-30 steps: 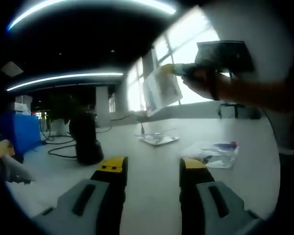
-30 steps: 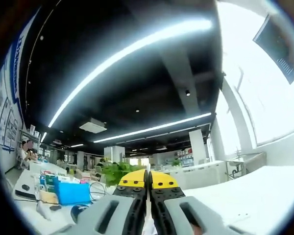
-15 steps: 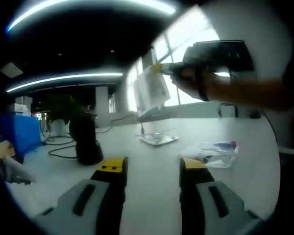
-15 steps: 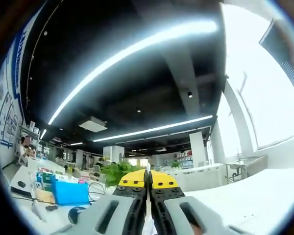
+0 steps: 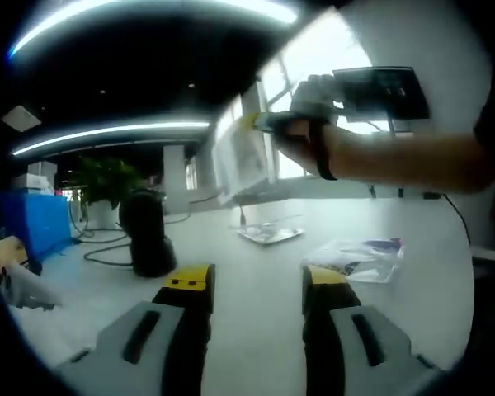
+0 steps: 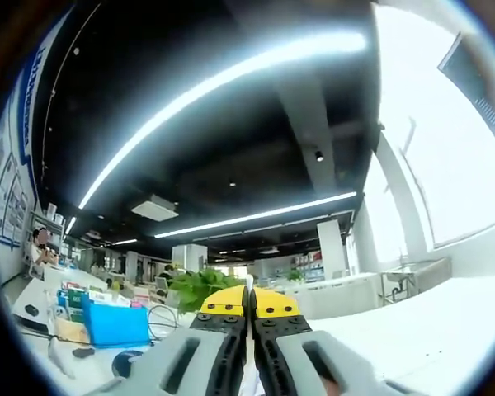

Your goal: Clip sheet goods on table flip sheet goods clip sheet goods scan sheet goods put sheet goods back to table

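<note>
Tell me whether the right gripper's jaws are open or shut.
Shut. In the right gripper view its yellow tips meet with no gap; in the left gripper view it holds a sheet above the table.

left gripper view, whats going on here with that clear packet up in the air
A person is working with two handheld grippers. The right gripper holds a clear sheet packet up in the air above the white table, its jaws shut on it. The left gripper sits low over the table with its jaws open and nothing in them. A black scanner-like device stands on the table, and two more packets lie flat there.
</note>
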`<action>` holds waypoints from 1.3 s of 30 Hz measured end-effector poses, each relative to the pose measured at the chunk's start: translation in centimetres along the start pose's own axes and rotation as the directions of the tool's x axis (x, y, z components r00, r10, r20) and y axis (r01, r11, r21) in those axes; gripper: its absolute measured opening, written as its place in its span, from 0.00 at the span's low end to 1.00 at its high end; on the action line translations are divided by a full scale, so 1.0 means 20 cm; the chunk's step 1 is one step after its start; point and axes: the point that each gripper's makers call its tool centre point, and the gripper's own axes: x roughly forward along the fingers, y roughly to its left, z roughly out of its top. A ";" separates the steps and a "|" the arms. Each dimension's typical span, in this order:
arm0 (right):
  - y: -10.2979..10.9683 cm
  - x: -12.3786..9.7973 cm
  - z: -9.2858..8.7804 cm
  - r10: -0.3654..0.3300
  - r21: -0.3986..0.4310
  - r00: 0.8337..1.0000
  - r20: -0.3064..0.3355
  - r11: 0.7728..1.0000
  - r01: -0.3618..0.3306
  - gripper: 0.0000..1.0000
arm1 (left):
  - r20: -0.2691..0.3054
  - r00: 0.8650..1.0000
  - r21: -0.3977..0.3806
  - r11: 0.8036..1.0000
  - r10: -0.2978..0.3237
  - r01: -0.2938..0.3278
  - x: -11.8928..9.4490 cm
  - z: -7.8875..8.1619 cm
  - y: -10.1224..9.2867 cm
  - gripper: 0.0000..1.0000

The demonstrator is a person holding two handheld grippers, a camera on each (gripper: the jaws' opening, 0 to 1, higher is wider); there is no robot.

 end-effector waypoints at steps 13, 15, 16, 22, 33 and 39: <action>0.11 0.05 -0.06 0.022 -0.051 1.000 -0.005 0.998 -0.023 0.00 | 0.004 1.000 -0.009 1.000 -0.013 0.013 0.00 0.00 -0.01 0.35; 0.12 0.06 -0.07 0.019 -0.058 1.000 0.003 0.998 -0.019 0.00 | 0.003 1.000 -0.011 1.000 -0.015 0.015 0.00 0.00 -0.01 0.35; 0.13 0.07 -0.07 0.015 -0.068 1.000 0.006 0.998 -0.015 0.00 | 0.002 1.000 -0.009 1.000 -0.015 0.015 0.00 0.00 -0.01 0.35; 0.12 0.08 -0.14 -0.011 -0.109 1.000 0.009 0.994 0.012 0.00 | 0.003 1.000 -0.004 1.000 -0.017 0.017 0.00 0.00 -0.02 0.34; 0.17 0.08 -0.23 -0.028 -0.139 1.000 0.004 0.990 0.029 0.00 | 0.012 1.000 -0.005 1.000 -0.025 0.025 -0.01 0.01 -0.02 0.34; 0.19 0.09 -0.26 -0.021 -0.160 1.000 0.001 0.987 0.021 0.00 | 0.012 0.999 -0.010 0.999 -0.031 0.031 0.00 0.01 -0.02 0.34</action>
